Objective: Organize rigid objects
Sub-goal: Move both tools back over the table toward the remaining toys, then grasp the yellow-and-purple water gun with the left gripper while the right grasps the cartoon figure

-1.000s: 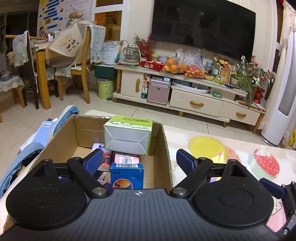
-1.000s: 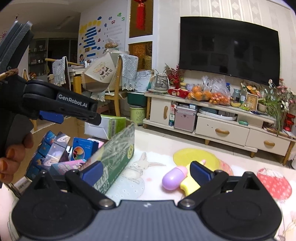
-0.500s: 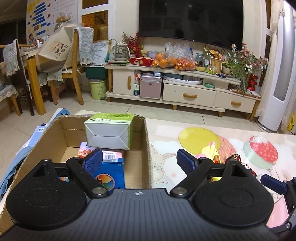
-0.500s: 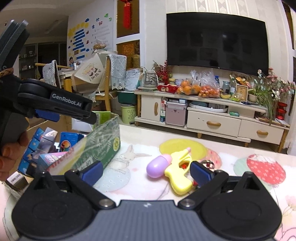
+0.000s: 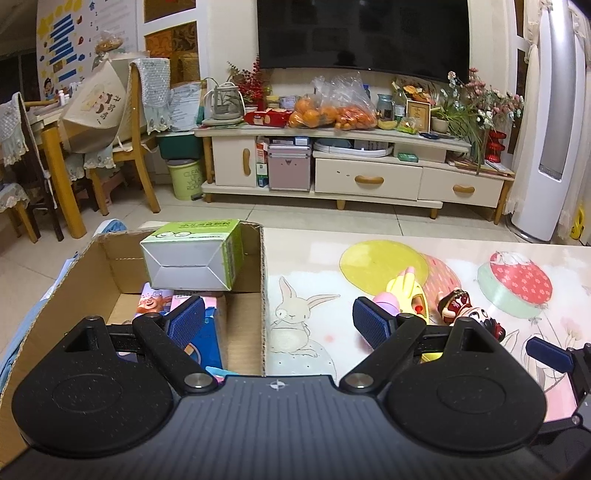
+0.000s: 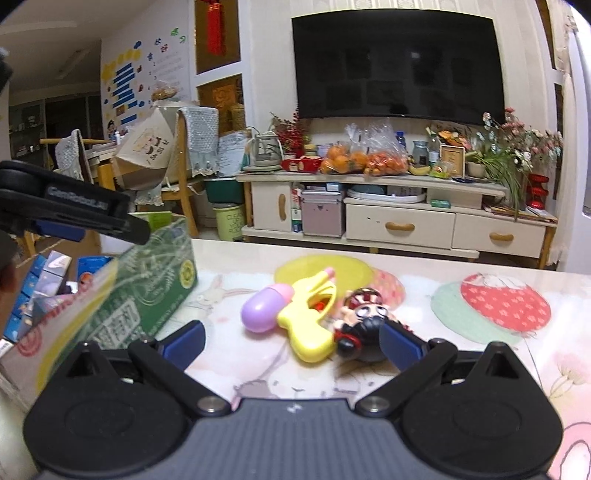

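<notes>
A cardboard box stands at the table's left end and holds a green-and-white carton on top of several small packages. To its right on the table lie a yellow toy gun with a purple tank and a small cartoon figurine. My left gripper is open, straddling the box's right wall. My right gripper is open just in front of the toy gun and figurine. The box's green printed side shows at the left of the right wrist view, with the left gripper above it.
The table wears a cartoon-print cloth. Behind it are a TV cabinet with fruit bags and flowers, a wall TV, wooden chairs at the left, and a white tower unit at the right.
Both grippers have moved right. The left one went from over the box's inside to its right wall. The right one now faces the toy gun and figurine more squarely.
</notes>
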`<state>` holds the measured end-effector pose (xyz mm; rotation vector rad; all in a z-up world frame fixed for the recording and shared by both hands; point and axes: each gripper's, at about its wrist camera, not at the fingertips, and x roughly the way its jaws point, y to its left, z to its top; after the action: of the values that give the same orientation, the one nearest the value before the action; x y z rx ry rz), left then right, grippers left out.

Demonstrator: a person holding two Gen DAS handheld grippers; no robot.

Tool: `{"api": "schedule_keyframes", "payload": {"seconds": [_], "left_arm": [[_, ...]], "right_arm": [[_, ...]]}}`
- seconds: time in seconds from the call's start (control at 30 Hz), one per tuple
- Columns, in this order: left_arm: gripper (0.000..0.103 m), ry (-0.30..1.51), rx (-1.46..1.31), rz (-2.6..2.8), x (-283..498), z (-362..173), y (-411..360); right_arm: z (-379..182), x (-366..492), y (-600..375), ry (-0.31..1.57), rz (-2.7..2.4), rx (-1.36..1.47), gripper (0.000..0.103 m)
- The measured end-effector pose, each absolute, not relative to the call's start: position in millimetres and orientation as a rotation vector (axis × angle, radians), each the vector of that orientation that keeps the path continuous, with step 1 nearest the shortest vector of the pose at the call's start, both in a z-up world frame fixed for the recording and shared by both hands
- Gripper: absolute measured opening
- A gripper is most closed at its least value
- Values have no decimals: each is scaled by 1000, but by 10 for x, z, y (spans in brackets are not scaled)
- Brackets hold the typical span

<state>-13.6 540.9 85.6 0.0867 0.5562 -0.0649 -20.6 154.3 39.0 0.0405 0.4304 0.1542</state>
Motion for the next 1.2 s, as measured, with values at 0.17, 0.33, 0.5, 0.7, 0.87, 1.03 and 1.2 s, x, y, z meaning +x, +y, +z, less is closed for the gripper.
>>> {"api": "schedule_keyframes", "payload": {"seconds": [0.17, 0.33, 0.5, 0.7, 0.87, 1.03, 1.2], "left_arm": [[103, 561, 96, -80, -139, 852, 5410], [103, 563, 111, -92, -139, 838, 5407], [103, 572, 133, -103, -132, 815, 5403], [103, 576, 152, -118, -128, 797, 5369], [103, 576, 173, -140, -119, 778, 5315], [103, 579, 180, -170, -81, 752, 5280], [103, 579, 187, -190, -45, 699, 5186]], "right_arm": [[278, -125, 1393, 451, 114, 45, 100], [173, 17, 1238, 474, 74, 77, 100], [84, 200, 1140, 488, 60, 116, 100], [42, 415, 1024, 497, 73, 201, 100], [16, 551, 966, 522, 94, 220, 98], [-15, 594, 907, 552, 135, 242, 83], [30, 577, 930, 562, 179, 213, 69]]}}
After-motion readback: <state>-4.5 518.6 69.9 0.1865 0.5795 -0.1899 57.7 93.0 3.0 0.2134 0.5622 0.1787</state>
